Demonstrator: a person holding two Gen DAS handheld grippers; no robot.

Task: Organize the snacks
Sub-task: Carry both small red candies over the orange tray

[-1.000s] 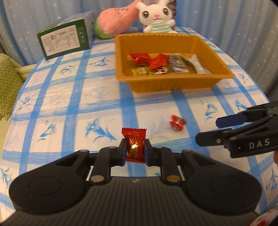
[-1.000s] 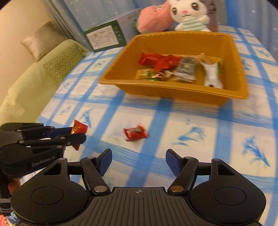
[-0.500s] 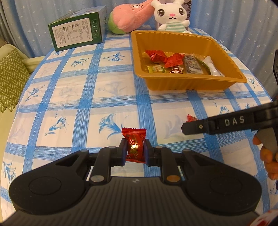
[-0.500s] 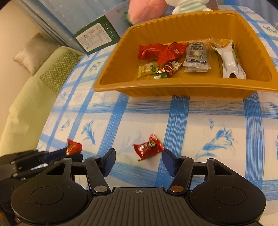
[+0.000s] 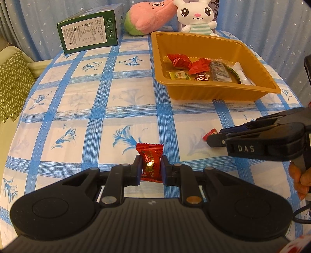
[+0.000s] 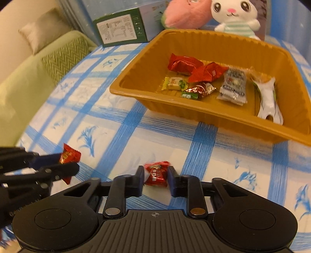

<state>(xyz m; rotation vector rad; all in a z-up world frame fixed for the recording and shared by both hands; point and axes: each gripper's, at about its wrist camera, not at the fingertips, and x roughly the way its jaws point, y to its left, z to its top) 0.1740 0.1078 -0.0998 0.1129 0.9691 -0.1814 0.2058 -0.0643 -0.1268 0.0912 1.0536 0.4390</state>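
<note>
Right wrist view first: our right gripper (image 6: pixel 155 180) had just been closing, and its fingers (image 6: pixel 140 181) now pinched a small red candy (image 6: pixel 156 173) low over the table (image 6: pixel 120 136), on the near side of the orange tray (image 6: pixel 194 114). We could not tell whether the wrapper was clear of the cloth yet. In the left wrist view our left gripper (image 5: pixel 150 169) had its fingers (image 5: pixel 137 169) pressed tight on a red-and-gold candy (image 5: pixel 151 162), held upright, farther from the tray and off to its left.

So we judged the step to be pick-up done on both sides, carry to come. Next we needed to lift both candies and bring them over the tray's near wall before letting go, high enough that the wrappers would not catch on the rim.

Inside the tray lay two red packets (image 6: pixel 182 63), a yellow sweet (image 6: pixel 174 83), a grey sachet (image 6: pixel 234 85) and a white pouch (image 6: pixel 269 101), leaving bare floor toward its near-left corner. Behind the tray stood a green box (image 5: pixel 90 37), a pink plush (image 5: pixel 147 18) and a white rabbit toy (image 5: pixel 195 16), all out of our path. Only our two grippers, converging on the tray, risked crowding each other.
</note>
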